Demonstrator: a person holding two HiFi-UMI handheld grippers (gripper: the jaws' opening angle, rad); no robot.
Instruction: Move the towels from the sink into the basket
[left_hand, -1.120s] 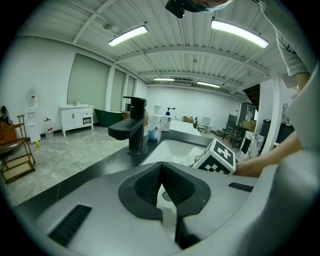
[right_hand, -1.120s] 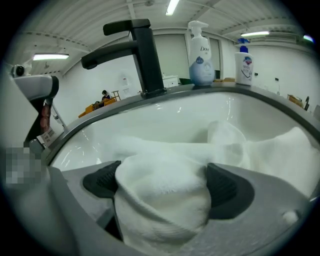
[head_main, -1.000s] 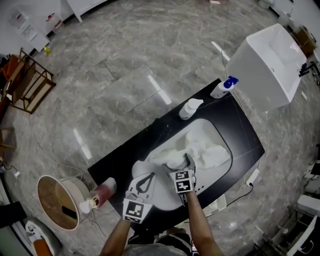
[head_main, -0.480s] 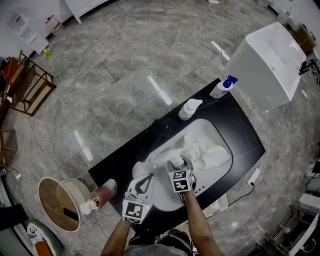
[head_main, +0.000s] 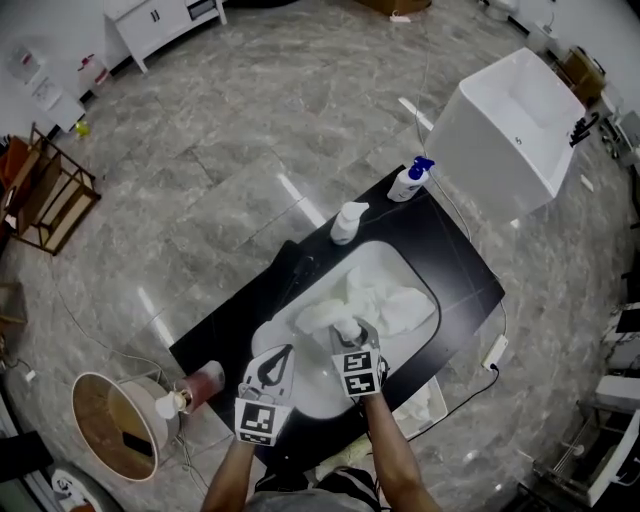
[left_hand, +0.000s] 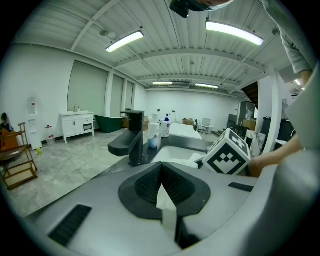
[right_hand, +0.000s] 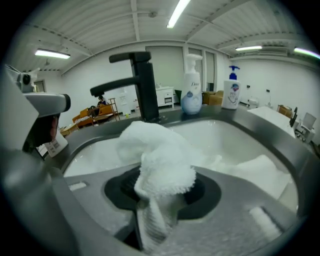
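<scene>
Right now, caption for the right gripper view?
Right gripper, fingers just closed further, pinches a white towel over the sink.

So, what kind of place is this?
Probably a bathroom-fixture showroom or test room, not a home: a black counter with a white sink stands alone on a wide marble floor, with a white tub beside it.

Right gripper (right_hand: 157, 195) pads: buried in the towel (right_hand: 160, 150).
Sink (head_main: 305, 395) floor: far part under towels (head_main: 390, 305).
Dark item (head_main: 133, 437) in basket (head_main: 98, 398): too small to identify.
</scene>
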